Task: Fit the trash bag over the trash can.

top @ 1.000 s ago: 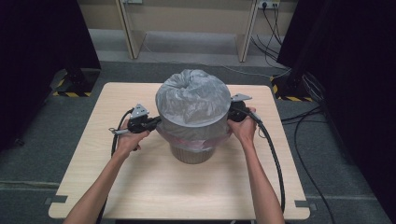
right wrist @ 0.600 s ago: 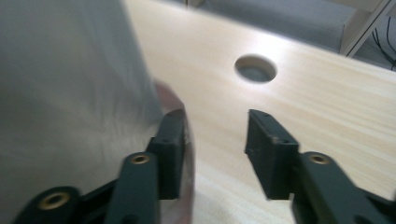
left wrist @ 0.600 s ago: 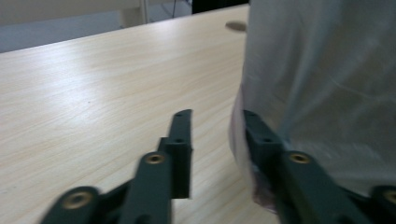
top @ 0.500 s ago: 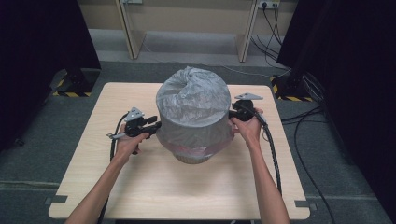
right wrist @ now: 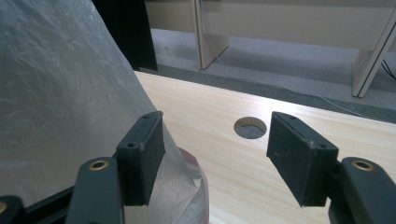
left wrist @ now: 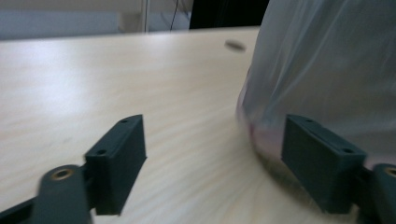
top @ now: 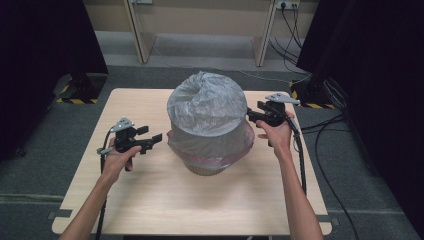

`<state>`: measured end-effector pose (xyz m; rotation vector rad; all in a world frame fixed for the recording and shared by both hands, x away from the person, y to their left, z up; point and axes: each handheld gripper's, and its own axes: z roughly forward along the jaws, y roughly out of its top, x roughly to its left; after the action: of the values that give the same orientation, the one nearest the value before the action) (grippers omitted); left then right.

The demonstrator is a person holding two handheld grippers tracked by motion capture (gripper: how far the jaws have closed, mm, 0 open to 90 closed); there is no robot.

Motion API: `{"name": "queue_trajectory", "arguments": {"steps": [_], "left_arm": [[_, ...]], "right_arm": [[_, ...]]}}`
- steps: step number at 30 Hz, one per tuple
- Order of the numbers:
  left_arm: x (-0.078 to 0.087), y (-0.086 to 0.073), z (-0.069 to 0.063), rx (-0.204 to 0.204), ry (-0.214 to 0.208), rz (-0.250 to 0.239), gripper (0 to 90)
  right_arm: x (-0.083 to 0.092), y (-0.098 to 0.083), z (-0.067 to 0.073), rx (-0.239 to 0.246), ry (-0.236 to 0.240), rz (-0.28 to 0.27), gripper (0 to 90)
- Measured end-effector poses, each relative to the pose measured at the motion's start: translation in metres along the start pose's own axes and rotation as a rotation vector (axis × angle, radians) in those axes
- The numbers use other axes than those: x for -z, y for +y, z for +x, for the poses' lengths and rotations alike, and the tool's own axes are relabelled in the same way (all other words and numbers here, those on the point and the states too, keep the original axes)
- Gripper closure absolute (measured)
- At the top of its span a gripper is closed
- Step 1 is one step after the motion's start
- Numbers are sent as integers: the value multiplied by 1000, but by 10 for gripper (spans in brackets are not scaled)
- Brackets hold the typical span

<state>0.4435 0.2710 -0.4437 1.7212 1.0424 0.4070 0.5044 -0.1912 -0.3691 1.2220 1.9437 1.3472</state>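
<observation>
Toward the tabletop's left edge, item one: my left gripper [top: 150, 141], held low over the wood, jaws spread with nothing between them, aimed right at the bin. In the left gripper view the bag's lower skirt sits just past the right-hand jaw, apart from it, bare table [left wrist: 116, 84] between the jaws.

Item two, middle of the tabletop [top: 150, 195], slightly toward the far edge: a small bin [top: 206, 167] standing upright, long axis vertical, draped in a grey translucent bag [top: 207, 112] that domes over its top; a pink liner edge [top: 220, 159] shows below the bag's hem.

Item three, near the right edge: my right gripper [top: 252, 114], jaws parted and empty, at the bag's upper shoulder; whether it touches the film I cannot tell.

Judgement: the bag lies inward from both grippers, and the right one is nearer, so it seems better placed to pinch the film first.
</observation>
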Motion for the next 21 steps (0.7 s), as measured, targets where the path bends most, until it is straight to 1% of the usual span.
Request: {"name": "queue_trajectory", "arguments": {"steps": [2, 4, 5, 7, 9, 10, 11, 13, 15, 16, 19, 21], "left_arm": [[2, -7, 4, -35, 40, 38, 158], [2, -15, 9, -72, 75, 88, 157], [0, -19, 13, -84, 95, 121, 157], [-5, -27, 19, -104, 136, 174, 156], [-11, -35, 25, -106, 158, 240, 155], [-12, -36, 26, -95, 174, 279, 158], [-12, -36, 26, -106, 185, 278, 154], [-12, -36, 25, -126, 192, 282, 152], [-11, -36, 26, -116, 177, 290, 148], [-11, -37, 27, -107, 173, 287, 145], [-11, -37, 27, -110, 174, 289, 144], [-11, -37, 27, -110, 173, 290, 142]], "right_arm": [[-1, -2, 0, -1, -4, 3, 354], [-2, -4, 0, -8, -18, 12, 315], [-3, -4, 0, -22, -26, 14, 295], [-5, -7, 0, -46, -27, 16, 279], [-8, -10, 1, -48, -34, 29, 264], [-9, -11, 1, -44, -35, 37, 264], [-9, -12, 2, -39, -40, 41, 264], [-9, -14, 3, -27, -57, 59, 264], [-8, -15, 4, -15, -65, 79, 261], [-6, -16, 5, -9, -66, 75, 262], [1, -17, 7, 1, -62, 76, 262], [8, -19, 8, 12, -75, 81, 262]]}}
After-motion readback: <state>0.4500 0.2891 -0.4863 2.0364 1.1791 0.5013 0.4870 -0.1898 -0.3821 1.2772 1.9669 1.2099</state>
